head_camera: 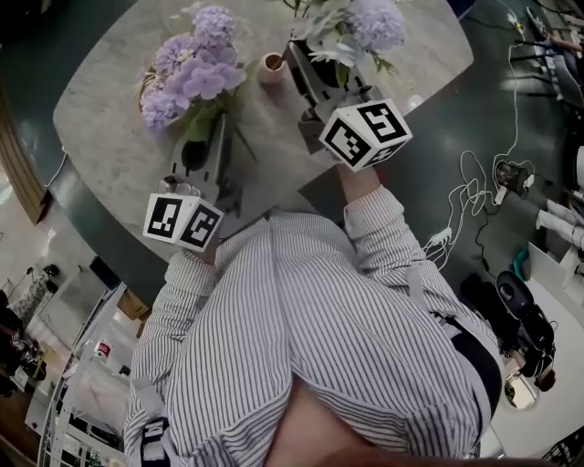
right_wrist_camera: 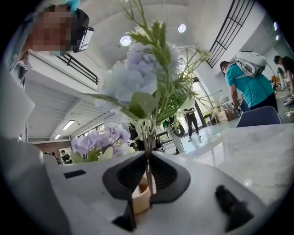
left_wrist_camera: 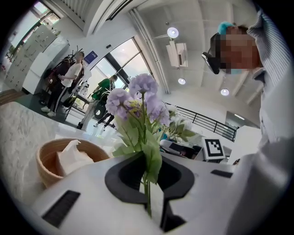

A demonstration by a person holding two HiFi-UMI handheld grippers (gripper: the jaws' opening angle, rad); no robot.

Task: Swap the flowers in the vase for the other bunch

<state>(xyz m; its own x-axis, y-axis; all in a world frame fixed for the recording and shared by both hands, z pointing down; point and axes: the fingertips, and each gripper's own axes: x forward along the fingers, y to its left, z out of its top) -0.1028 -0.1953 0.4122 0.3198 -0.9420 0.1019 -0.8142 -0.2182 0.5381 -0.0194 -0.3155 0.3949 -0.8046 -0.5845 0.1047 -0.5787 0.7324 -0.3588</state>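
My left gripper (head_camera: 214, 123) is shut on the green stems of a purple flower bunch (head_camera: 192, 73), held upright over the left of the marble table (head_camera: 100, 109). In the left gripper view the stems (left_wrist_camera: 147, 183) run straight down between the closed jaws. My right gripper (head_camera: 297, 50) is shut on the stems of a pale blue and white bunch (head_camera: 360, 27). A small tan vase (head_camera: 272, 67) stands between the two grippers. In the right gripper view the vase (right_wrist_camera: 140, 199) shows just below the jaws, under the stems (right_wrist_camera: 148, 160). I cannot tell whether the stem ends are inside it.
A wooden bowl (left_wrist_camera: 48, 160) holding white tissue sits on the table left of the left gripper. The table's curved front edge (head_camera: 137, 246) is close to the person's striped shirt. Cables (head_camera: 474, 191) lie on the dark floor at right. People stand far off in the hall.
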